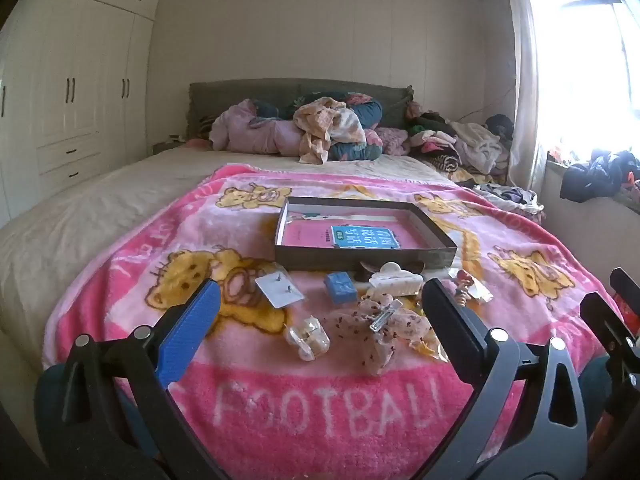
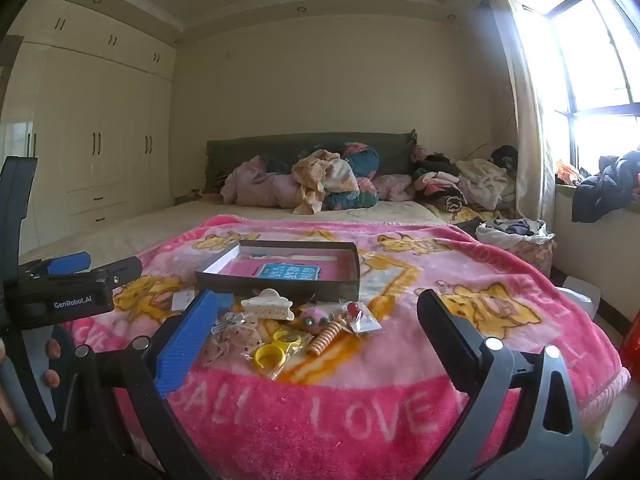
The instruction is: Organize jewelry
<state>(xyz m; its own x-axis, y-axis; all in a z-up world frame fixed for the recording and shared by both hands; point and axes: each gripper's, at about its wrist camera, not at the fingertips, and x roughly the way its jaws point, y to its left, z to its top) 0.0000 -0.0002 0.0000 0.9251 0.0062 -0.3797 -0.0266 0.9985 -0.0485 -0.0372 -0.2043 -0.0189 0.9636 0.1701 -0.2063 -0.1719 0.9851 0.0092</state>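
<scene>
Jewelry and hair pieces lie on a pink blanket (image 1: pixel 256 364) in front of a shallow dark box (image 1: pixel 362 254). In the left wrist view I see an earring card (image 1: pixel 279 290), a small blue box (image 1: pixel 340 287), a white claw clip (image 1: pixel 395 282), a sheer bow with a metal clip (image 1: pixel 380 322) and a bagged pearl piece (image 1: pixel 307 338). The right wrist view shows the box (image 2: pixel 280 280), claw clip (image 2: pixel 268 305), yellow rings (image 2: pixel 276 350), a spiral hair tie (image 2: pixel 326 336) and a pink round piece (image 2: pixel 314 317). My left gripper (image 1: pixel 320 320) and right gripper (image 2: pixel 316 332) are both open and empty, held short of the pile.
The box holds a pink book with a teal label (image 1: pixel 365 236). Heaped bedding and clothes (image 1: pixel 320 128) lie at the headboard. White wardrobes (image 1: pixel 72 92) stand left, a window ledge with clothes (image 2: pixel 604 188) right. The left gripper's body (image 2: pixel 64 292) shows left in the right wrist view.
</scene>
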